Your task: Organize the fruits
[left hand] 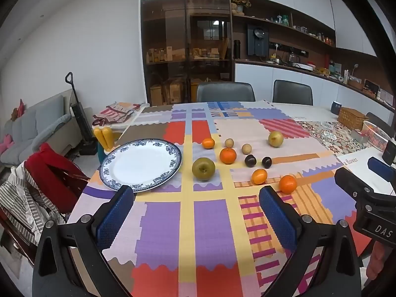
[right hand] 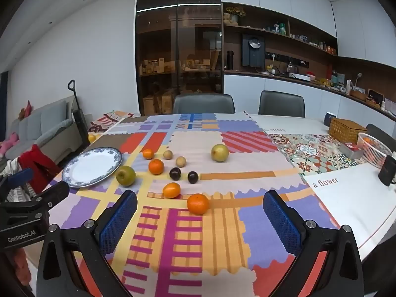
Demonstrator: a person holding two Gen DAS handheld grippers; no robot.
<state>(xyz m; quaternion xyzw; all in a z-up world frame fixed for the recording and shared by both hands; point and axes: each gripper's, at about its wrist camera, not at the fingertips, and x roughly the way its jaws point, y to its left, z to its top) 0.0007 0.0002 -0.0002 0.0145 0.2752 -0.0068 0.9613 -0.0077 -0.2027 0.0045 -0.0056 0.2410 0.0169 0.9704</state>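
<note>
Nothing sorted yet, by the look of it. The plate (left hand: 141, 163) sits bare at the left side of the bench (right hand: 351, 198), on the patchwork cloth (left hand: 188, 222). All fruit is loose on the cloth to its right: green apple (left hand: 203, 168) just beside the plate rim, yellow-green apple (left hand: 275, 138) farthest out, three tangerines (left hand: 228, 155), one oval kumquat (left hand: 259, 176), two dark plums (left hand: 250, 160), two small tan round fruits (left hand: 246, 148).

My left tongs (left hand: 195, 205) are spread wide, holding nothing, hovering over the near cloth in front of plate and green apple. My right tongs (right hand: 200, 210) are also spread wide and empty, with the nearest tangerine (right hand: 198, 204) lying between the pads but not touched.

Left to do: basically everything, ten pieces to move, presumably onto the plate. Closest grab looks like that near tangerine for the right, green apple for the left.
</note>
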